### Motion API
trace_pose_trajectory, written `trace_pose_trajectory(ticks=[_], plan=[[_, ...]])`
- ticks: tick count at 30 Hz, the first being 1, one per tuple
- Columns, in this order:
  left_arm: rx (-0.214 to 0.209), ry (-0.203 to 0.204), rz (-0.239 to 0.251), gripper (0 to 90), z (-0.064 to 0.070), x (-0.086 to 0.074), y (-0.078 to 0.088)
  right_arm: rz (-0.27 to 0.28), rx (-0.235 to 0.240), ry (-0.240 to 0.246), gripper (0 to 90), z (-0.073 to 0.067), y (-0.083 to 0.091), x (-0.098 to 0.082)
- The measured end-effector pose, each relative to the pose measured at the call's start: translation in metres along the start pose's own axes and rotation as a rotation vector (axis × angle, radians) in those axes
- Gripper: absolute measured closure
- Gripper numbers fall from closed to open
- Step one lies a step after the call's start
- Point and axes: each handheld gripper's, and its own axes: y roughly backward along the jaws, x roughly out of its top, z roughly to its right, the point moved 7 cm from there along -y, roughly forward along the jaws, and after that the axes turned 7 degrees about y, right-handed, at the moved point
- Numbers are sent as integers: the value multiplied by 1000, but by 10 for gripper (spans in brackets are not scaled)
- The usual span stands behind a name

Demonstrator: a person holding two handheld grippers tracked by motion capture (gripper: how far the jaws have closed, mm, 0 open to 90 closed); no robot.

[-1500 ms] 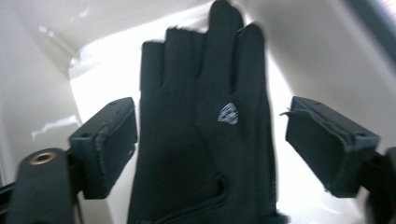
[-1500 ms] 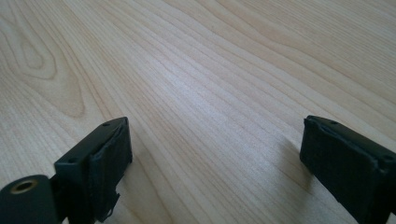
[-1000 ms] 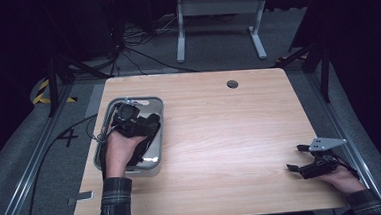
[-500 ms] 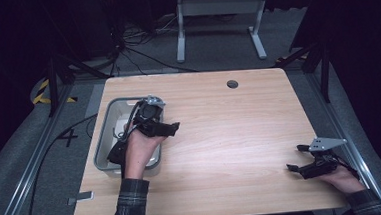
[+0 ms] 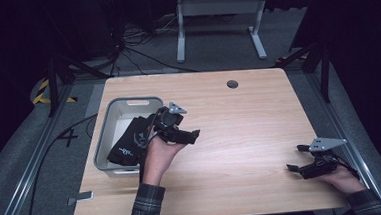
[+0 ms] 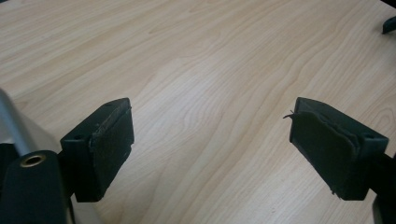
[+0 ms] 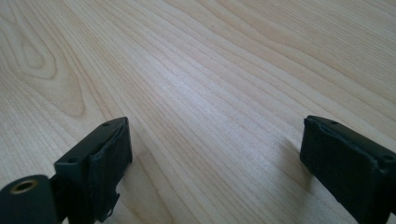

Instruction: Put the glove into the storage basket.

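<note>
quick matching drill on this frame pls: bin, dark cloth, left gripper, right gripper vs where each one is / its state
Things:
1. grey bin
2. dark cloth
3. left gripper
4. right gripper

Places or states:
A. near the table's right edge, jaws open, nothing between them
B. lying inside the bin
C. on the left part of the table
D. over bare wood just right of the bin, jaws open, nothing between them

Pairs: 1-C, 2-B, 3-D, 4-A
</note>
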Motion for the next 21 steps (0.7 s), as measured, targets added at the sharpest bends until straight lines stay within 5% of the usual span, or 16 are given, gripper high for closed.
trace_pose_trajectory(ticks=[21], plan=[[-54, -79, -50, 141, 58, -45, -46, 0, 0, -1, 98, 0, 0, 0]])
